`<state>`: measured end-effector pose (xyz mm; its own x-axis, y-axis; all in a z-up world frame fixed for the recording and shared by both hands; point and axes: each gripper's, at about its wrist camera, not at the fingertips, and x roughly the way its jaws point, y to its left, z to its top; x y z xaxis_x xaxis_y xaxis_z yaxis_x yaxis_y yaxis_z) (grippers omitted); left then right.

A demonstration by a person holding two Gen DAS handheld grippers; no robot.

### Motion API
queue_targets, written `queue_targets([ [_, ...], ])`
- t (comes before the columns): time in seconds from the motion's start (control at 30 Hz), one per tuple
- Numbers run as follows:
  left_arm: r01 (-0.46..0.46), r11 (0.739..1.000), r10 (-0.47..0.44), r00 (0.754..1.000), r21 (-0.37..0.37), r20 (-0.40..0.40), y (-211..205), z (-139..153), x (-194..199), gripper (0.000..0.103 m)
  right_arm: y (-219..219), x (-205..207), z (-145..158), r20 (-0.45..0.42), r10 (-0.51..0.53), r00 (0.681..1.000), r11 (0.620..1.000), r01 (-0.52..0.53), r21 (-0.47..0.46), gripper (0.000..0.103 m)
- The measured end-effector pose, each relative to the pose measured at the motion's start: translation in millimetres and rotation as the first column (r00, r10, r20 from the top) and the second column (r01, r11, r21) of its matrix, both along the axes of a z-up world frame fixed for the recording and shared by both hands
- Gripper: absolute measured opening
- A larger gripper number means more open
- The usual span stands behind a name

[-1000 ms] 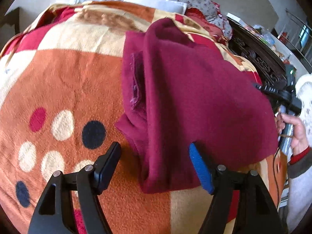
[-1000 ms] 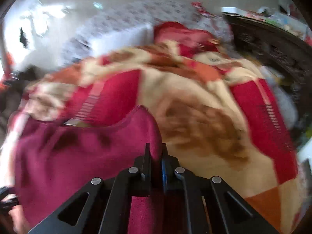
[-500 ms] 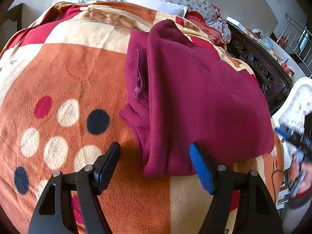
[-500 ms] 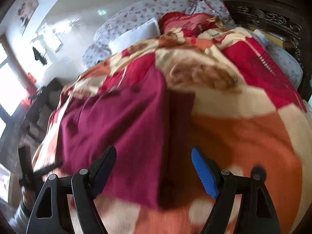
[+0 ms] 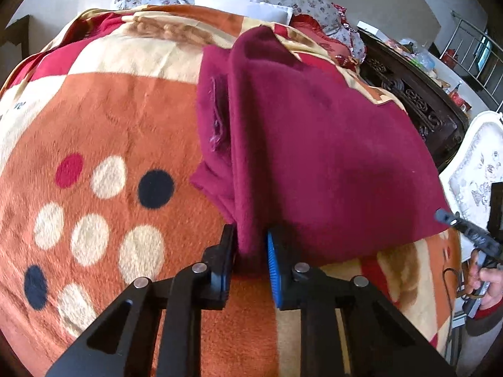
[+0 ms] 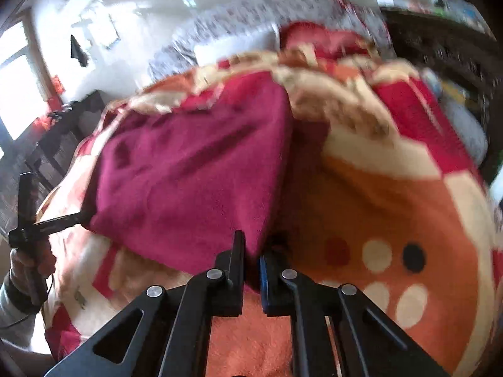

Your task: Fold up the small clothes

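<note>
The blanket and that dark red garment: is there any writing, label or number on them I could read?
None can be read.
Blanket: a small dark mark near its left edge, too small to read.
Dark red garment: no label or print shows.
Right wrist view: too blurred for any text.

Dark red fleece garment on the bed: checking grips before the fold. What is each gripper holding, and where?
Both pinch the dark red fleece garment: left gripper, closing, its near-left corner; right gripper its near-right corner.

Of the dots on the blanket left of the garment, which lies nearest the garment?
The big dark dot, the rightmost, with the cream and red dots farther left of the garment.
</note>
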<state>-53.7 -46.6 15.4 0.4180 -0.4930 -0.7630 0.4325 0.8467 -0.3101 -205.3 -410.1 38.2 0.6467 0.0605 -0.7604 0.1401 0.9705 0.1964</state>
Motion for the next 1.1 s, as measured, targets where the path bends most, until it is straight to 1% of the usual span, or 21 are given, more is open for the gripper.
queue_targets([
  [0.03,-0.006,1.000,0.006,1.000,-0.001,-0.002,1.1,-0.1,-1.0,0.019,4.9,4.3,-11.3,-0.035,0.001,0.999,0.999,-0.002,-0.032,0.008],
  [0.1,-0.012,1.000,0.012,1.000,0.001,-0.004,4.1,4.0,-3.2,0.019,6.6,4.0,-14.3,-0.040,-0.014,0.999,1.000,0.013,-0.026,0.008],
  [0.17,-0.024,0.999,0.023,1.000,0.023,0.012,7.6,9.8,-7.1,0.021,4.5,-2.3,-3.5,-0.017,-0.041,0.999,0.999,0.041,0.010,0.011],
  [0.2,-0.034,0.998,0.033,0.999,0.045,0.034,9.5,14.1,-10.5,0.021,3.4,-7.1,3.7,-0.003,-0.056,0.998,0.998,0.056,0.029,0.015],
  [0.23,-0.043,0.997,0.039,0.998,0.058,0.056,10.6,18.2,-13.2,0.023,4.4,-10.9,9.1,0.009,-0.063,0.998,0.998,0.063,0.029,0.021],
  [0.27,-0.051,0.996,0.045,0.996,0.069,0.081,11.4,22.9,-16.0,0.025,8.7,-14.9,17.3,0.027,-0.058,0.998,0.998,0.057,0.010,0.024],
  [0.3,-0.058,0.996,0.050,0.993,0.075,0.107,11.6,27.7,-18.4,0.029,12.2,-16.7,22.4,0.038,-0.050,0.998,0.999,0.050,-0.004,0.031],
  [0.33,-0.066,0.995,0.056,0.991,0.078,0.125,11.4,31.7,-19.8,0.040,17.3,-17.6,27.8,0.049,-0.039,0.998,0.999,0.039,-0.011,0.040],
  [0.37,-0.073,0.994,0.062,0.989,0.077,0.137,11.1,35.5,-20.1,0.047,20.9,-17.1,30.8,0.059,-0.026,0.998,1.000,0.026,-0.003,0.043],
  [0.4,-0.077,0.995,0.067,0.987,0.066,0.147,10.6,39.7,-19.6,0.053,25.6,-15.5,34.6,0.077,-0.007,0.997,1.000,0.006,0.019,0.044],
  [0.47,-0.079,0.995,0.069,0.984,0.055,0.164,7.2,46.9,-16.6,0.053,38.8,-9.0,41.7,0.095,0.019,0.995,0.999,-0.022,0.031,0.044],
  [0.53,-0.084,0.995,0.071,0.979,0.062,0.190,1.1,53.7,-12.5,0.060,54.9,0.2,48.6,0.114,0.048,0.992,0.998,-0.051,0.021,0.044],
  [0.6,-0.089,0.995,0.076,0.975,0.055,0.208,-5.6,58.8,-5.3,0.063,71.1,11.8,50.2,0.124,0.083,0.989,0.996,-0.087,0.024,0.044],
  [0.73,-0.100,0.994,0.087,0.972,0.051,0.218,-17.9,63.6,18.8,0.063,99.4,36.0,43.2,0.121,0.121,0.985,0.993,-0.120,-0.019,0.044],
  [0.83,-0.119,0.991,0.103,0.970,0.061,0.222,-24.5,63.3,39.8,0.063,112.9,48.5,33.1,0.124,0.148,0.981,0.988,-0.151,0.018,0.044],
  [0.9,-0.132,0.989,0.114,0.969,0.066,0.219,-26.6,61.9,54.5,0.063,117.8,59.5,27.0,0.123,0.146,0.982,0.988,-0.151,0.028,0.044],
  [0.97,-0.141,0.987,0.122,0.968,0.075,0.221,-30.5,62.1,69.3,0.063,119.4,67.9,22.2,0.116,0.135,0.984,0.990,-0.139,0.032,0.046],
  [1.03,-0.155,0.984,0.133,0.966,0.084,0.222,-34.5,61.6,84.5,0.063,119.8,75.5,19.4,0.120,0.134,0.984,0.988,-0.142,0.060,0.050],
  [1.1,-0.166,0.982,0.145,0.966,0.087,0.216,-37.8,60.7,96.2,0.063,121.6,81.3,18.1,0.130,0.133,0.983,0.987,-0.144,0.076,0.051],
])
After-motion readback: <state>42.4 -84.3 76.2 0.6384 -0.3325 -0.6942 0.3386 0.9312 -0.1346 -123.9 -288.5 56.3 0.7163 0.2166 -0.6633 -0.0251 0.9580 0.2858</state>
